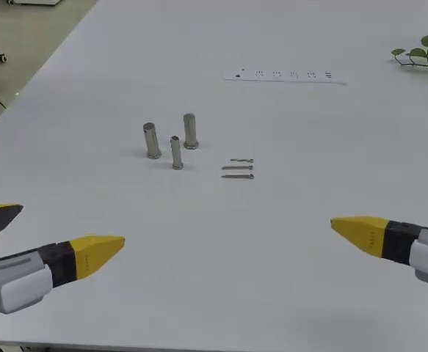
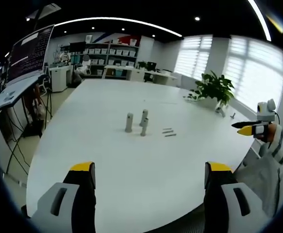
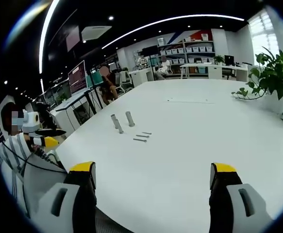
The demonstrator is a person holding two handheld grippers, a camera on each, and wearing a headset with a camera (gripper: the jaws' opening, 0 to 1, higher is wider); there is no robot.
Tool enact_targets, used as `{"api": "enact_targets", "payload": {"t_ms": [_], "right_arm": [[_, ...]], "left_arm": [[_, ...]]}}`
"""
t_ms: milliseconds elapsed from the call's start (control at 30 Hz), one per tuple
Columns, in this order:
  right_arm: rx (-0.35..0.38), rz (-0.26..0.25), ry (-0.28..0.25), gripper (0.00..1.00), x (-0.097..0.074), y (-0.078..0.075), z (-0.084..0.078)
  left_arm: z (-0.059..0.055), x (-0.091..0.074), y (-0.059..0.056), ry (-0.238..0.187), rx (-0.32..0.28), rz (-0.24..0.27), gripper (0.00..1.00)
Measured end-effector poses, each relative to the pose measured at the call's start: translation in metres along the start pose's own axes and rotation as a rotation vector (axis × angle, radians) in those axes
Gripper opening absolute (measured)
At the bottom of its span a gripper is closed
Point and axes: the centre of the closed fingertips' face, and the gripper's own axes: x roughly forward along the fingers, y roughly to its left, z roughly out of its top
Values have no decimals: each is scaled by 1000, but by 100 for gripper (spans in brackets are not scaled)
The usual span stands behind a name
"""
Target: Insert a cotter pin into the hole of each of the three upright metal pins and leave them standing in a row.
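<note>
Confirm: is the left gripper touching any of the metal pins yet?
Apart. The head view shows bare table between the open left gripper and the three upright metal pins, which stand farther out.

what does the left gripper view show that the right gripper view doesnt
The left gripper view has the right gripper coming in at its right edge, carried on a striped sleeve. The right gripper view has the left gripper coming in at its left edge, and a seated person far back in the room. Both share the white table, the three upright metal pins, the cotter pins lying beside them, a leafy plant, and that view's own jaws standing wide apart.
</note>
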Motion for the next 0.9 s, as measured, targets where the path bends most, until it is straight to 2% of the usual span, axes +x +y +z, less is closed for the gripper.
{"api": "enact_targets", "payload": {"t_ms": [233,667,900], "right_arm": [[6,-13,0,97,-4,-3,-2],[18,-48,-15,96,-16,-10,-2],[20,-64,-17,96,-21,-15,-1]], "left_arm": [[5,2,-3,-9,16,-13,91],[15,3,5,-25,50,-5,88],[22,7,3,-31,70,-14,84]]}}
